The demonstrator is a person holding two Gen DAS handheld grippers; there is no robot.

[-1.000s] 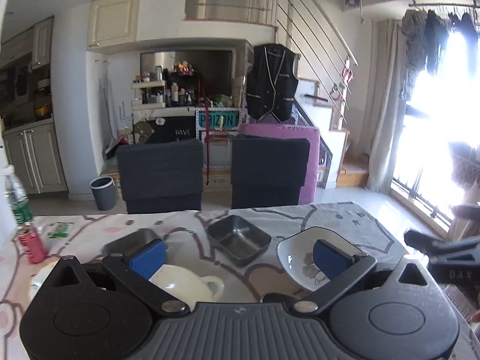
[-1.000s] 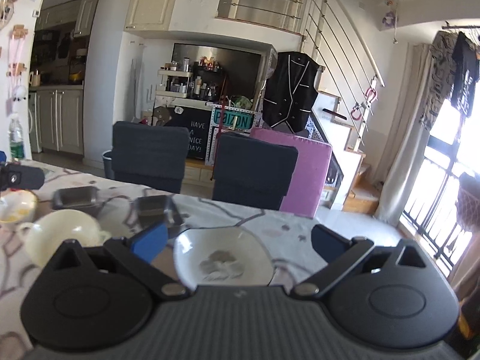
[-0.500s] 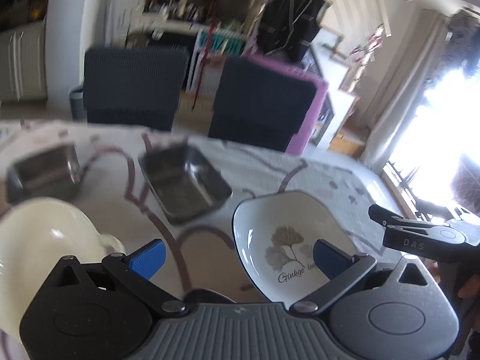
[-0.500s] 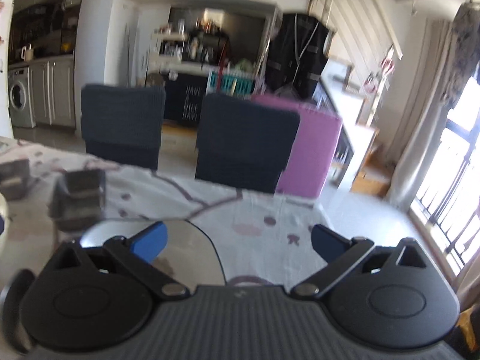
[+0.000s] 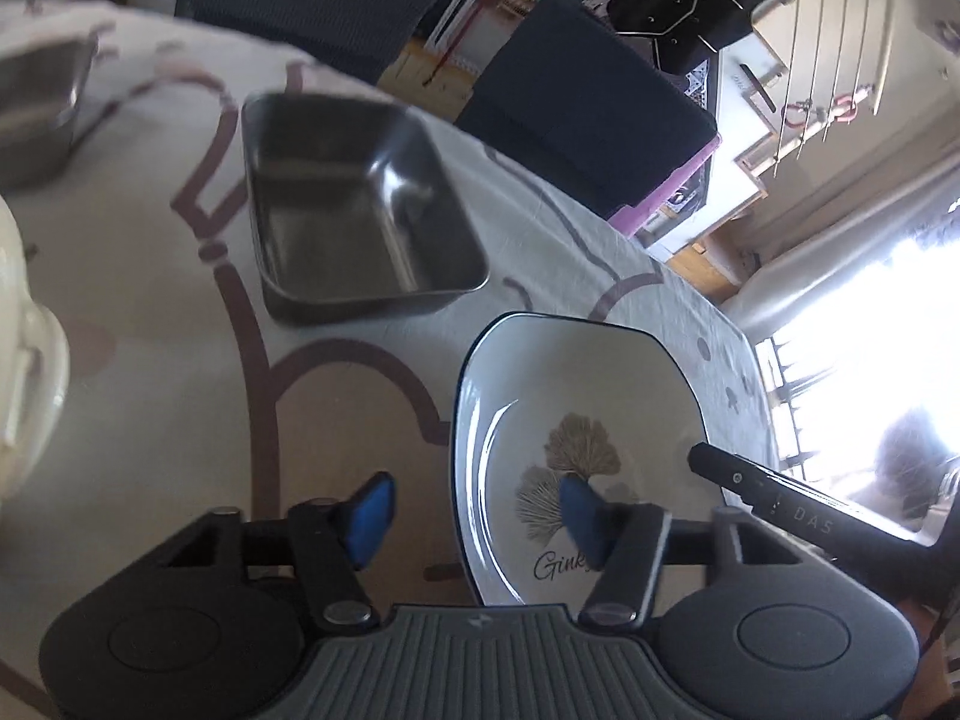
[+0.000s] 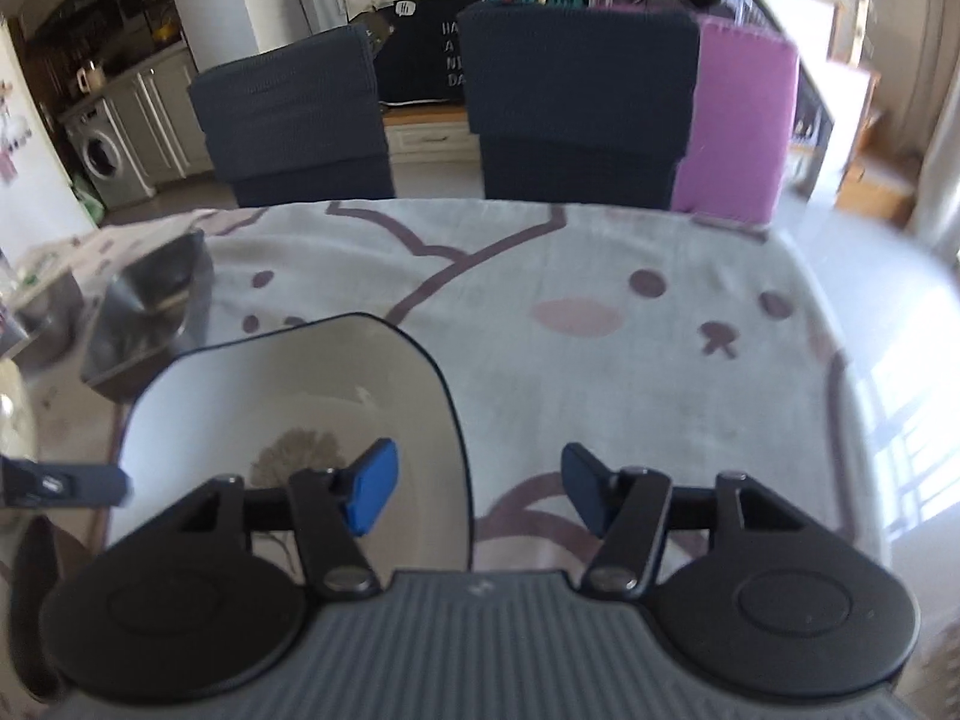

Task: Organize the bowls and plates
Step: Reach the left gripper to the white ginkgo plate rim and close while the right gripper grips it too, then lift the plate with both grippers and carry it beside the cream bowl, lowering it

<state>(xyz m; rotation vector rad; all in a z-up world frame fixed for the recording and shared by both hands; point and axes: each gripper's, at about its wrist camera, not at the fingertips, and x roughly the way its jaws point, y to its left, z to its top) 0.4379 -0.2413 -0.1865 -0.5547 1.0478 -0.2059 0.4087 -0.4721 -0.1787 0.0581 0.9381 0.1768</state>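
A white squarish bowl [image 5: 600, 396] with a dark rim and a ginkgo print sits on the patterned tablecloth. My left gripper [image 5: 477, 507] straddles its left rim, one blue pad inside the bowl and one outside, and its jaws are closing without touching the rim. In the right wrist view the same bowl [image 6: 288, 396] has my right gripper [image 6: 478, 495] astride its right rim. Those jaws are also closing, with gaps on both sides of the rim. The right gripper's black finger [image 5: 774, 495] shows over the bowl's far side.
A steel rectangular tray [image 5: 360, 210] lies just beyond the bowl, a second steel tray [image 5: 36, 114] farther left. A cream handled pot [image 5: 24, 348] is at the left edge. Two dark chairs [image 6: 576, 102] stand behind the table's far edge [image 6: 600, 207].
Both grippers have come down and forward onto the ginkgo bowl from either side. Their jaws have narrowed from wide open. The left view has rolled and tilted downward.
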